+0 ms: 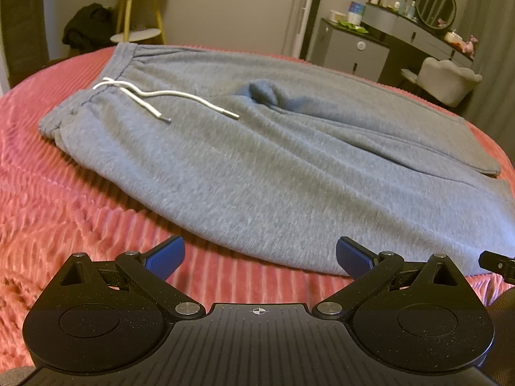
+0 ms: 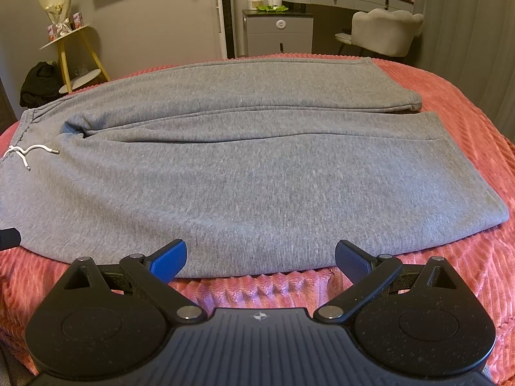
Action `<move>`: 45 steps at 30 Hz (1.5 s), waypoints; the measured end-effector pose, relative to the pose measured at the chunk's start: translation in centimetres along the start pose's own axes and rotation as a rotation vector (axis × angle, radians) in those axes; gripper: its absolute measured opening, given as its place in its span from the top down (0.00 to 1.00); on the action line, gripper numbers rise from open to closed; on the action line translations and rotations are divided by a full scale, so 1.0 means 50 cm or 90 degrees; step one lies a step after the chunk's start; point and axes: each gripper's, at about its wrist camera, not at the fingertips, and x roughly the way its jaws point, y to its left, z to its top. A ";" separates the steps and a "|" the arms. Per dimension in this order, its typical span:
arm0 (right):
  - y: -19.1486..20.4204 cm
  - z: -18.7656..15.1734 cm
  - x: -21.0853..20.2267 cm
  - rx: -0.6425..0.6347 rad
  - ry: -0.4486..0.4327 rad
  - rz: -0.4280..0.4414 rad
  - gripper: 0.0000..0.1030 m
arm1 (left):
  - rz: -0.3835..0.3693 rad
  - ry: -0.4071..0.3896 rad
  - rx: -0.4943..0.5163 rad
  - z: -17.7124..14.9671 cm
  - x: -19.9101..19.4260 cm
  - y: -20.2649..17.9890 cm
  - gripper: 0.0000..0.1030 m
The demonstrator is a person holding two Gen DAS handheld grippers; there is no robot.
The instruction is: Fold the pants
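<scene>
Grey sweatpants lie flat on a pink ribbed bedspread, waistband to the left with a white drawstring, legs running right. In the right wrist view the pants show both legs side by side, hems at the right, drawstring at far left. My left gripper is open and empty, just short of the pants' near edge toward the waist end. My right gripper is open and empty, at the near edge of the near leg.
The bedspread drops off at the far and right edges. Beyond stand a yellow side table, a dark bag, grey drawers, a dresser with mirror and a pale chair.
</scene>
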 end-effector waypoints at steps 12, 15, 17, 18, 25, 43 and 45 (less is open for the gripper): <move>-0.002 0.000 -0.003 0.001 -0.001 0.002 0.04 | 0.000 0.001 -0.003 0.000 0.001 0.002 0.00; -0.002 0.000 -0.005 0.002 -0.003 0.006 0.04 | 0.000 0.001 -0.005 -0.001 0.000 0.002 0.00; -0.002 0.001 -0.007 0.003 -0.004 0.007 0.04 | 0.001 0.001 -0.006 -0.002 0.000 0.002 0.00; -0.003 0.001 -0.008 0.004 -0.005 0.007 0.04 | 0.000 0.001 -0.007 -0.001 0.000 0.002 0.00; -0.001 0.000 -0.005 0.003 -0.005 0.009 0.04 | 0.001 0.003 -0.008 -0.001 0.000 0.002 0.00; 0.001 -0.002 -0.004 -0.001 -0.007 0.010 0.04 | 0.001 0.005 -0.012 -0.002 0.002 0.002 0.00; 0.001 -0.002 -0.004 -0.001 -0.006 0.011 0.04 | 0.000 0.005 -0.012 -0.002 0.002 0.003 0.00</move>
